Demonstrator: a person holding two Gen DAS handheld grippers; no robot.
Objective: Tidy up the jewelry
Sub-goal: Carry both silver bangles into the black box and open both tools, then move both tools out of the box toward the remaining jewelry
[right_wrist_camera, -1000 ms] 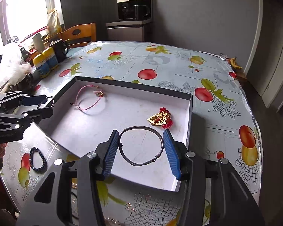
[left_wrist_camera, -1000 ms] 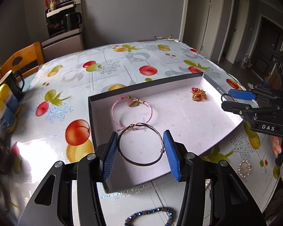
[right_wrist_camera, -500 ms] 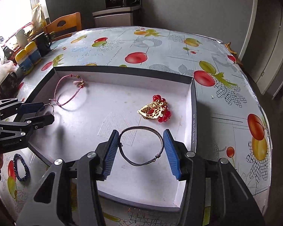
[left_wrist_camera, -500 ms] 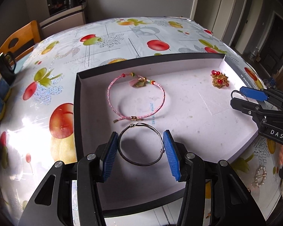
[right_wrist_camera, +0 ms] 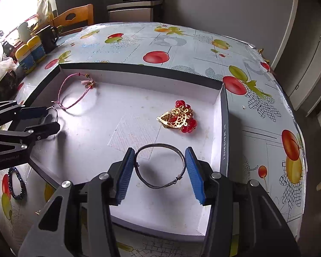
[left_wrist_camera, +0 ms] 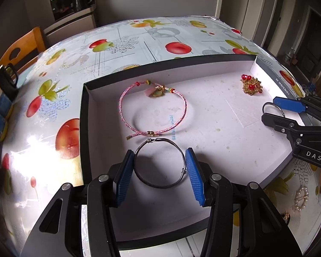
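A shallow black box with a white floor (left_wrist_camera: 203, 128) lies on the fruit-print table. My left gripper (left_wrist_camera: 159, 165) is shut on a dark wire bangle (left_wrist_camera: 156, 185) and holds it low over the box's near left part, just in front of a pink cord bracelet (left_wrist_camera: 126, 120). My right gripper (right_wrist_camera: 159, 165) is shut on a second dark wire bangle (right_wrist_camera: 160, 185) over the box's near right corner, in front of a gold-and-red ornament (right_wrist_camera: 178, 117). The right gripper also shows in the left wrist view (left_wrist_camera: 274, 110), and the left gripper in the right wrist view (right_wrist_camera: 45, 117).
A dark beaded bracelet (right_wrist_camera: 16, 184) lies on the table left of the box. A pearl ring brooch (left_wrist_camera: 300, 198) lies on the table right of it. Yellow-capped bottles (right_wrist_camera: 30, 53), a black mug (right_wrist_camera: 49, 36) and a wooden chair (right_wrist_camera: 72, 19) stand at the far left edge.
Both grippers have moved forward and down over the box, each still holding its bangle. The left bangle now sits just before the pink bracelet.
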